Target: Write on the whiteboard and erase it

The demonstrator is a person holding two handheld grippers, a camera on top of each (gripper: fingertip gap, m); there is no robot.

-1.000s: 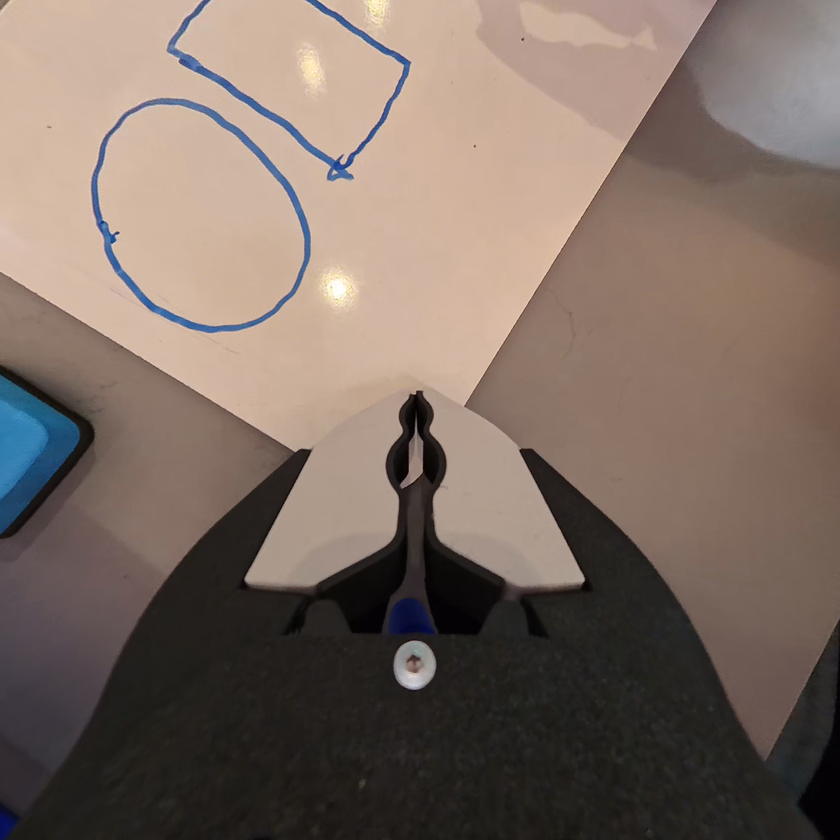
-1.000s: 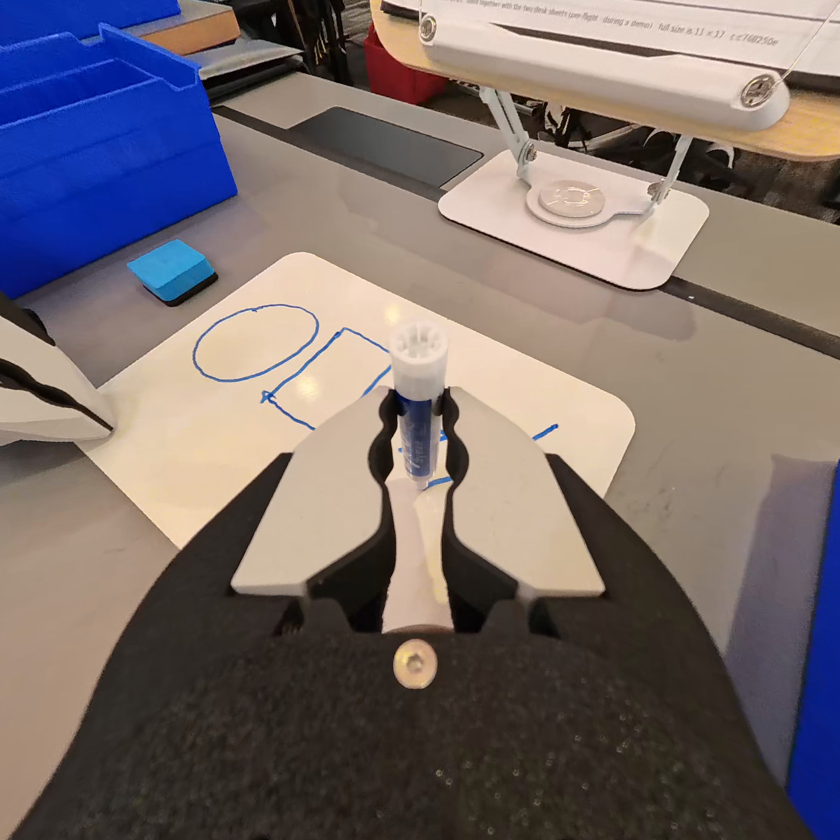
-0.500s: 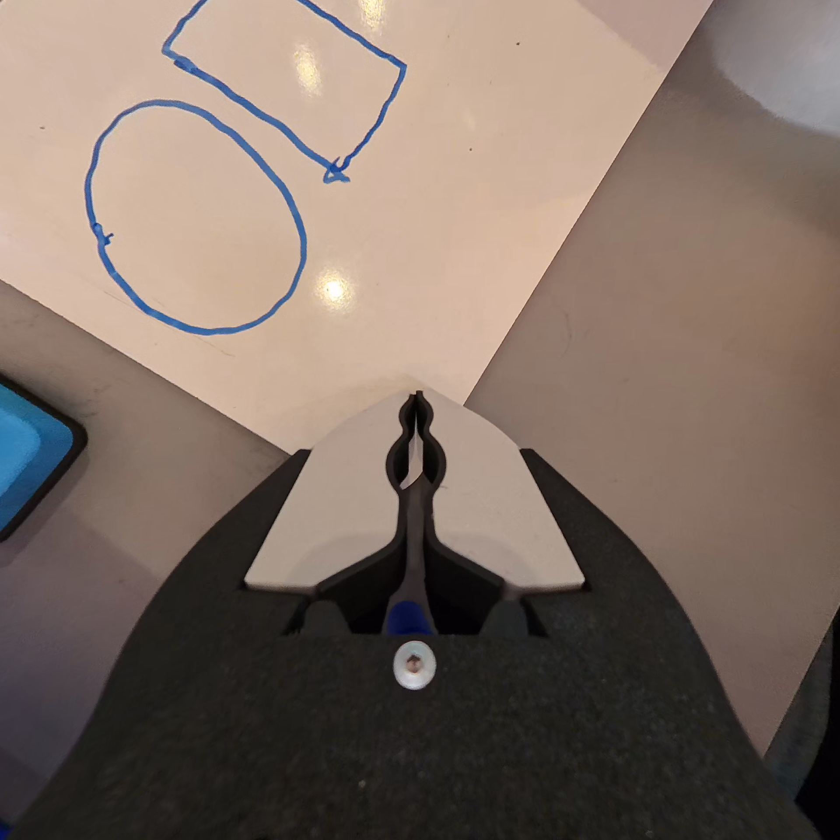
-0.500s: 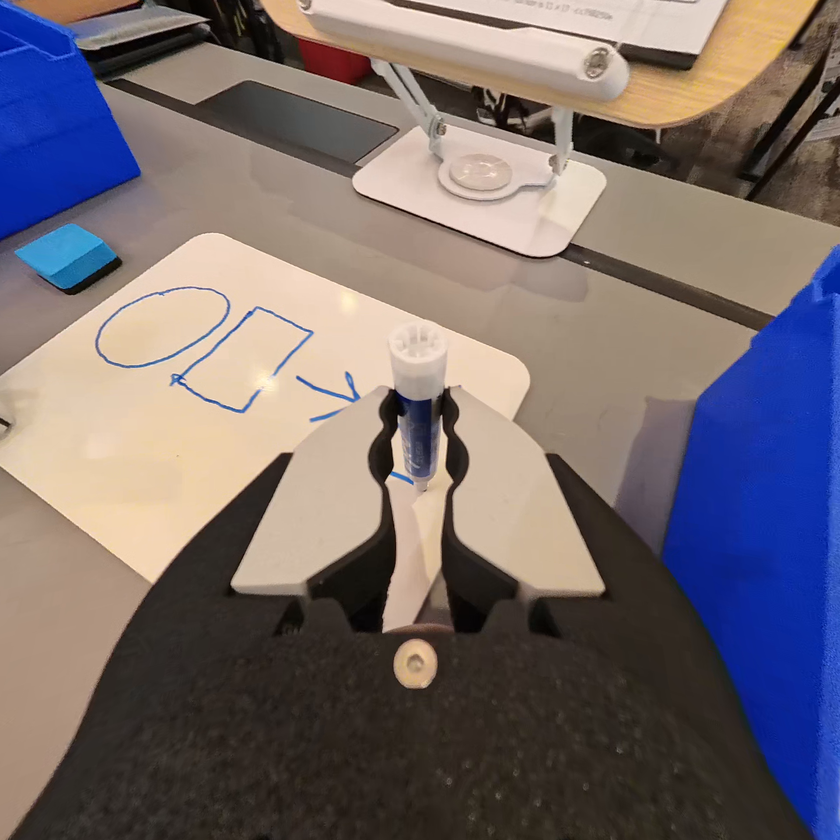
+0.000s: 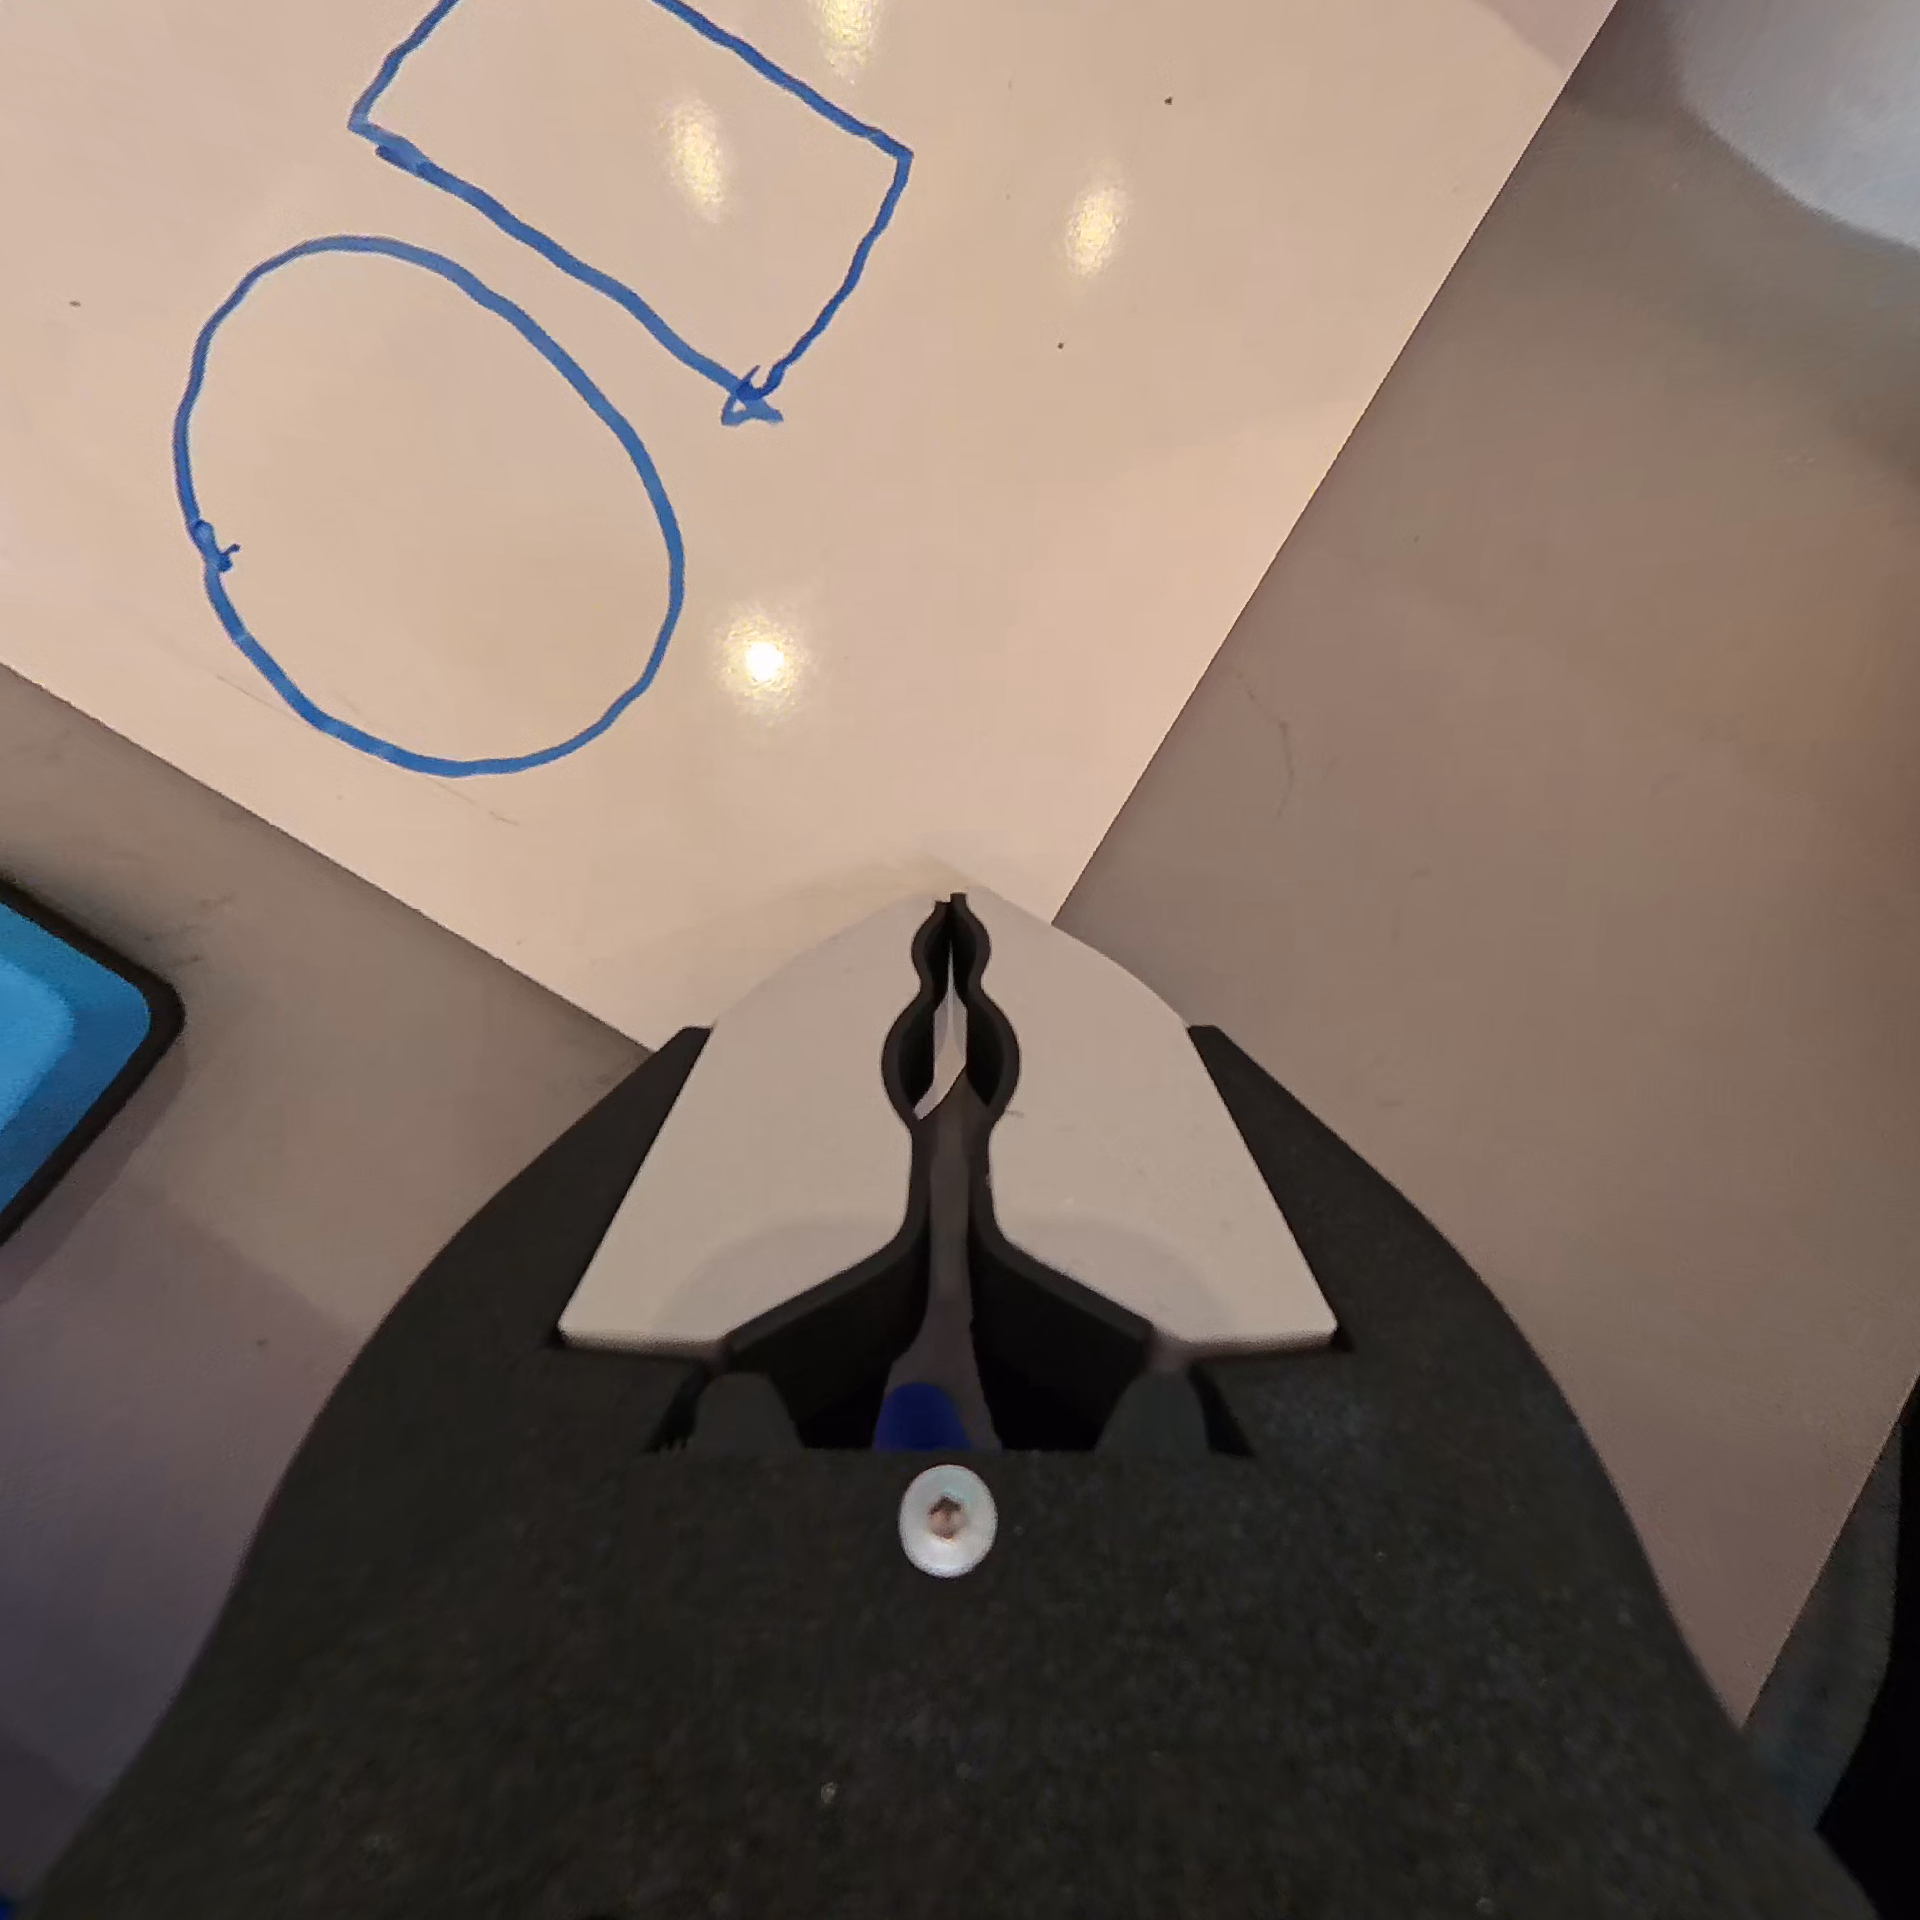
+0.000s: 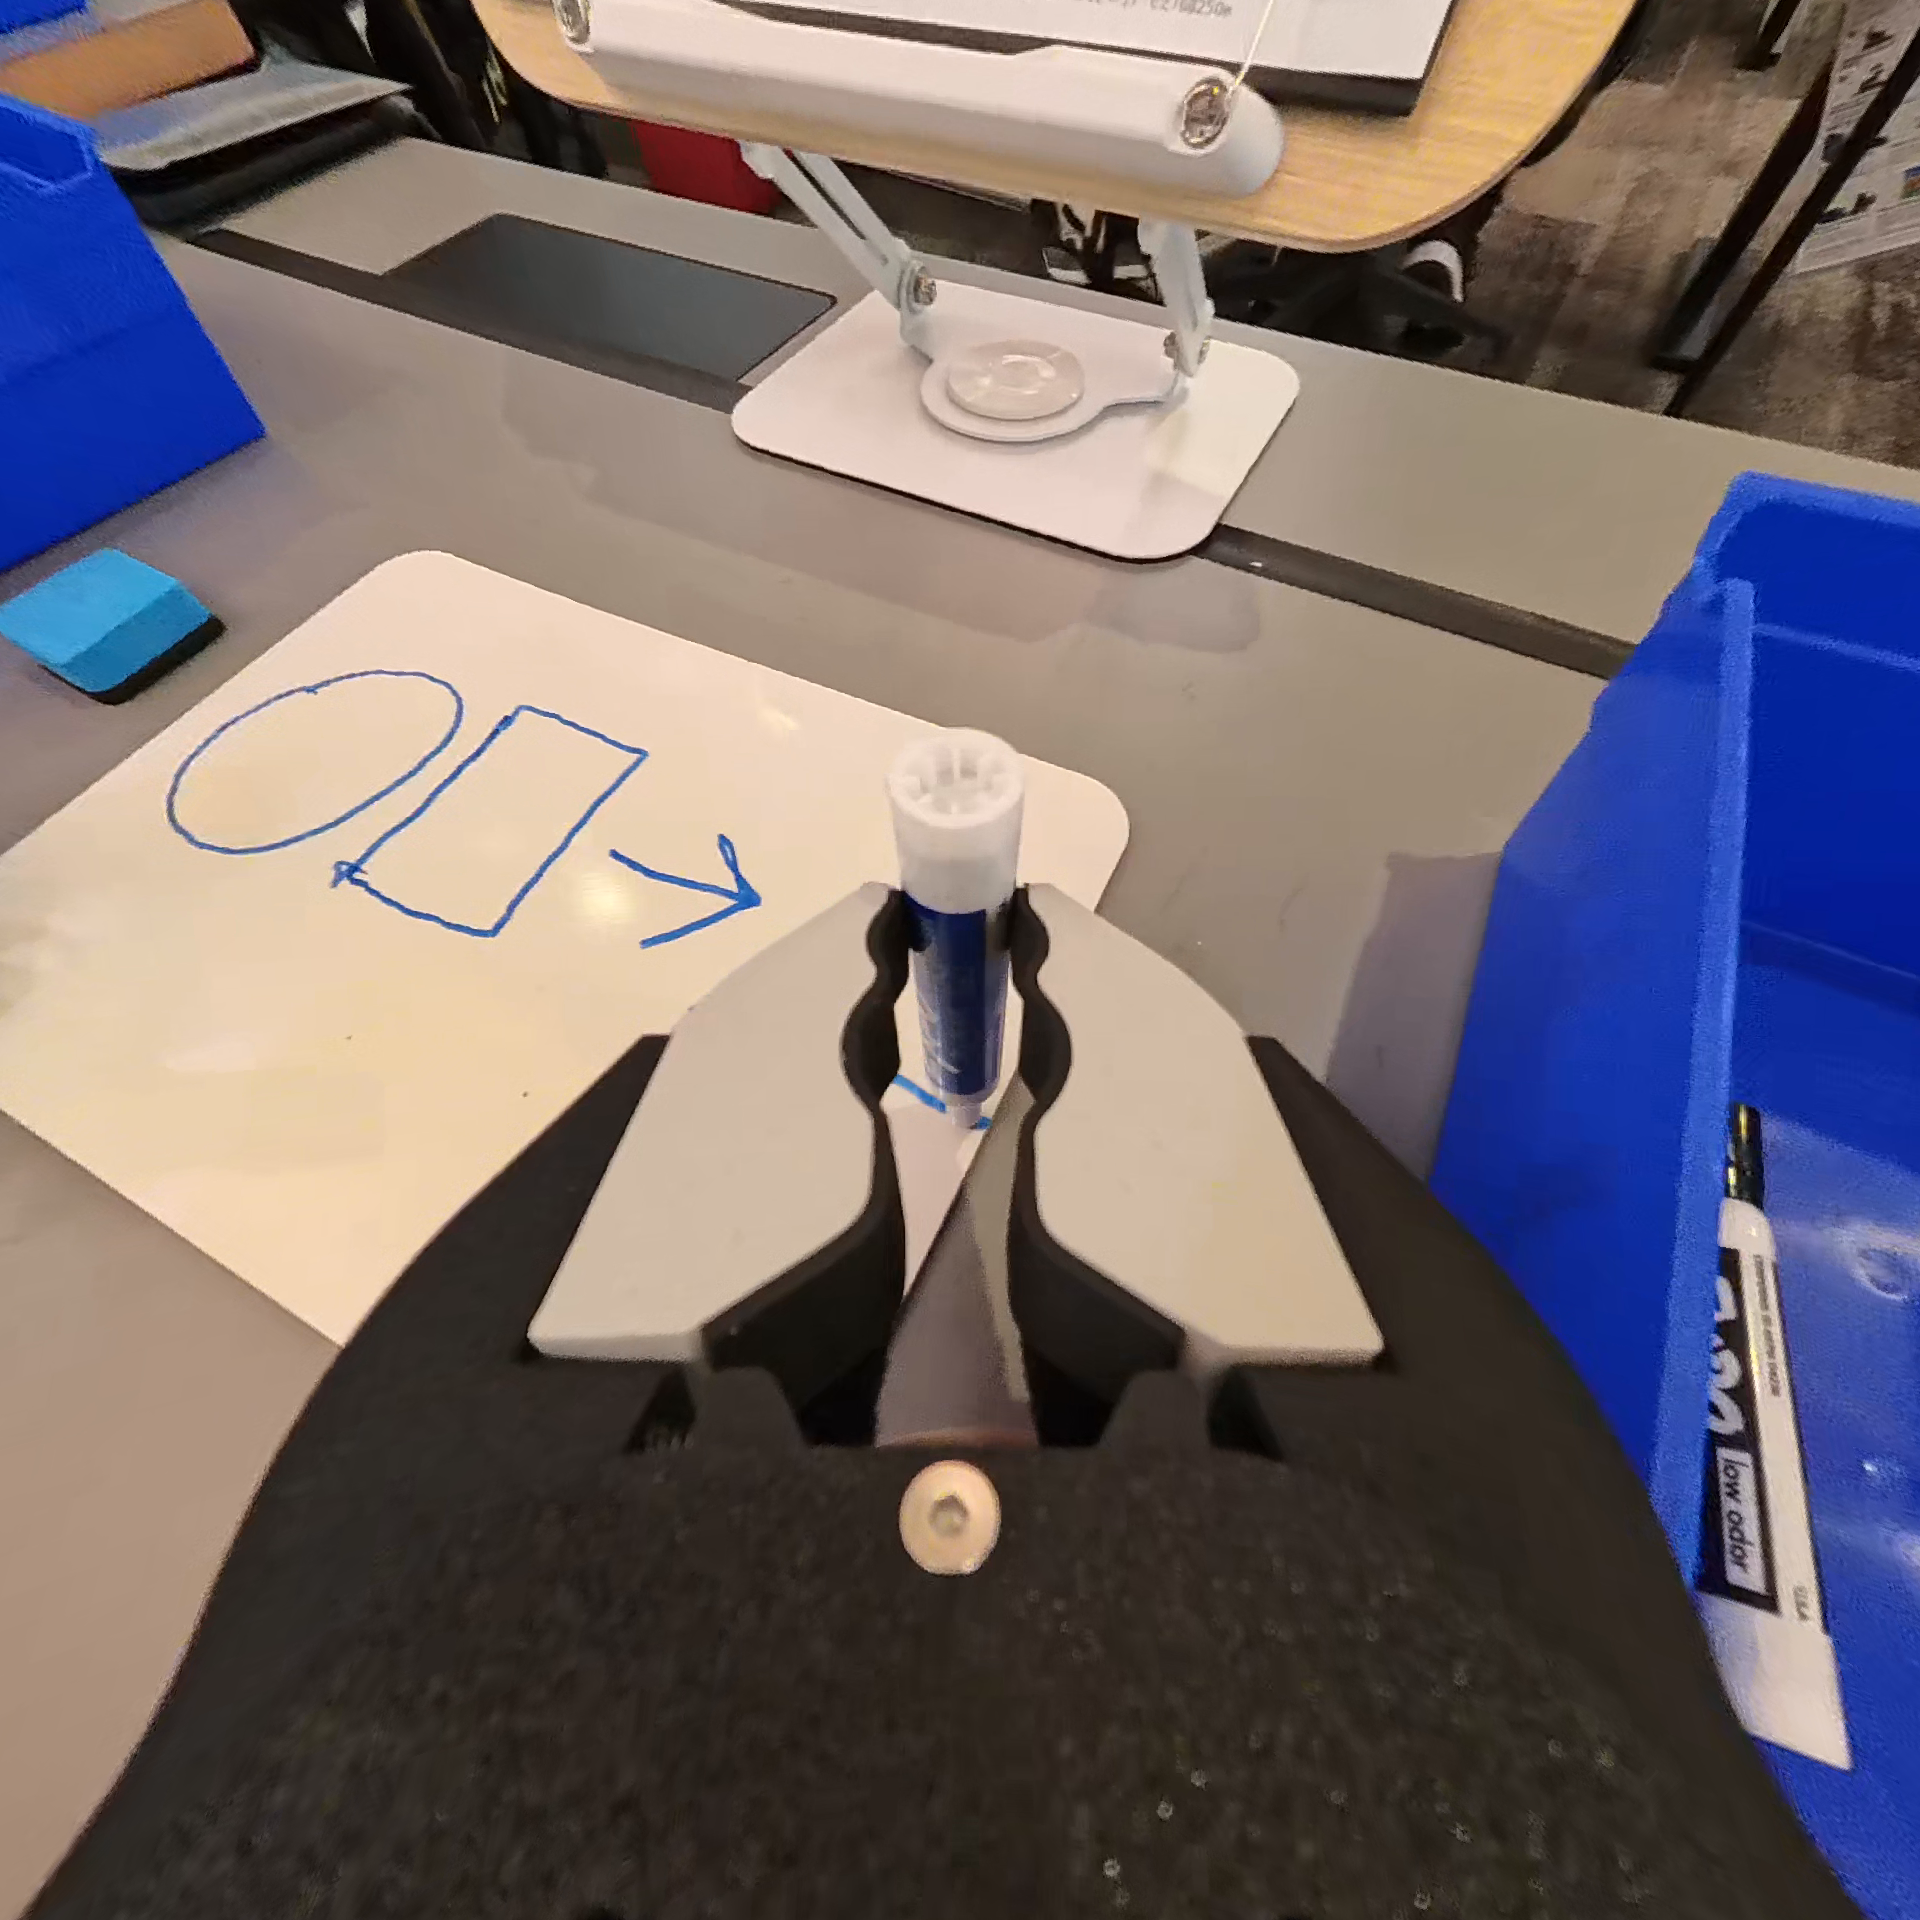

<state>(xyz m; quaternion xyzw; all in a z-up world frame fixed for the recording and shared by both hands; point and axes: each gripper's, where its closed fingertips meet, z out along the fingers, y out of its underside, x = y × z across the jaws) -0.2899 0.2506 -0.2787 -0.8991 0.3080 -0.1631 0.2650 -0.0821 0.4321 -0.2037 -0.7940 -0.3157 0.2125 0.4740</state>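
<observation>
The whiteboard (image 6: 260, 1039) lies flat on the grey table and bears a blue oval (image 6: 312, 758), a rectangle (image 6: 499, 821) and an arrow (image 6: 696, 894). My right gripper (image 6: 956, 904) is shut on a blue marker (image 6: 958, 997) held upright, white end up. Its tip touches the board near the right end, at a short blue stroke. My left gripper (image 5: 953, 909) is shut, with its tips over the near corner of the whiteboard (image 5: 935, 520). A small blue piece shows deep between its fingers. A blue eraser (image 6: 104, 623) lies left of the board and shows in the left wrist view (image 5: 52, 1039).
A blue bin (image 6: 1662, 1039) stands close on the right with another marker (image 6: 1766, 1455) in it. A second blue bin (image 6: 83, 343) is at the far left. A white stand (image 6: 1018, 416) carrying a wooden tray sits behind the board.
My right gripper has carried the marker rightward along the board, and the drawn arrow now shows to its left. The right bin has come into view. My left gripper has barely moved.
</observation>
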